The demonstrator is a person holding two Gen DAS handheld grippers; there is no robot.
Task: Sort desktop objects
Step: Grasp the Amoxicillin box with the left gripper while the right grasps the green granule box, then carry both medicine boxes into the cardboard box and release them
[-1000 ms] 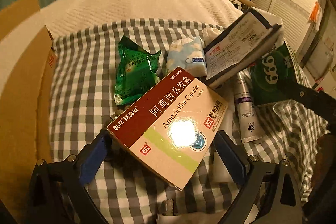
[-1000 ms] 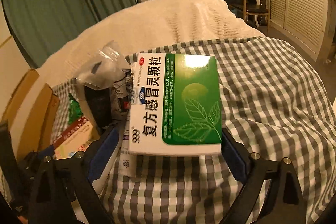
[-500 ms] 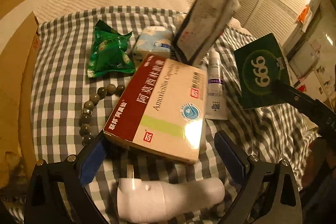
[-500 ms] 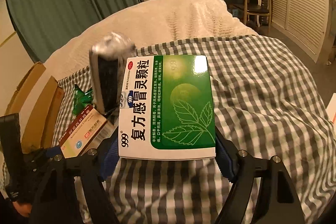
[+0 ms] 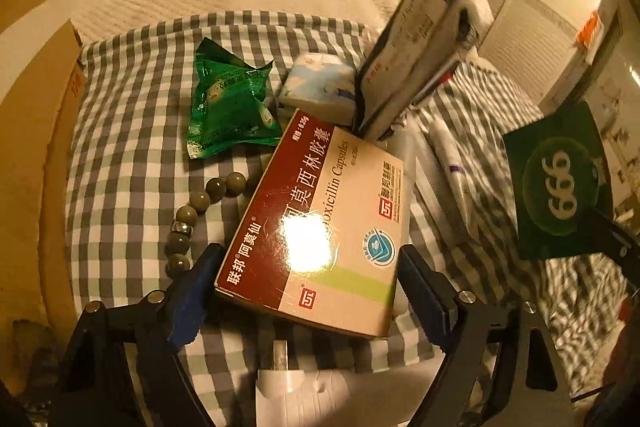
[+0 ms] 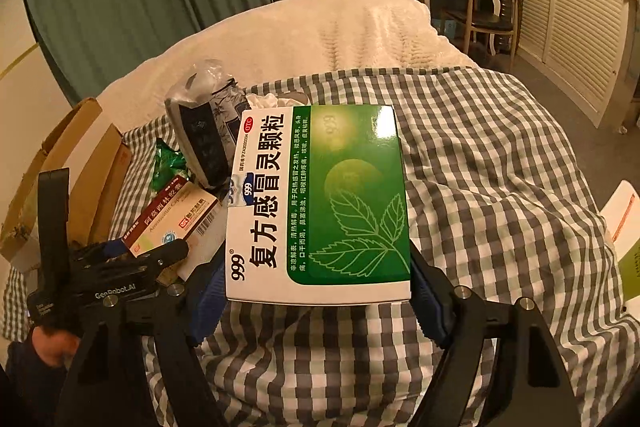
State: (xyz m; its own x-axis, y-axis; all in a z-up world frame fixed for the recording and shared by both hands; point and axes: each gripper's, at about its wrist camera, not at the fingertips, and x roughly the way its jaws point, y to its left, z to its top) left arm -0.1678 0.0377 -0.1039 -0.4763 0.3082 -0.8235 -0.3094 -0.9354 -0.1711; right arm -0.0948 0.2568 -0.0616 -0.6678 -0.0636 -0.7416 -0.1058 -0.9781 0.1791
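Note:
My left gripper (image 5: 308, 291) is shut on a red and cream Amoxicillin box (image 5: 320, 223) and holds it above the checked cloth (image 5: 132, 131). My right gripper (image 6: 316, 295) is shut on a green and white 999 medicine box (image 6: 320, 203), held above the cloth (image 6: 500, 187); that box shows at the right of the left wrist view (image 5: 560, 187). On the cloth lie a green snack packet (image 5: 228, 107), a blue tissue pack (image 5: 320, 87), a bead bracelet (image 5: 196, 207), a white tube (image 5: 452, 163) and a tilted wrapped dark package (image 5: 416, 59).
A cardboard box (image 5: 36, 131) stands at the left edge of the cloth, also seen in the right wrist view (image 6: 68, 163). A white plug adapter (image 5: 304, 395) lies under my left gripper. A white blanket (image 6: 320, 27) lies beyond the cloth. A chair (image 6: 488, 11) stands far right.
The left gripper has lifted the Amoxicillin box off the pile, uncovering the bracelet and plug adapter. The right gripper has raised the 999 box and moved it right. The dark package has tilted upright.

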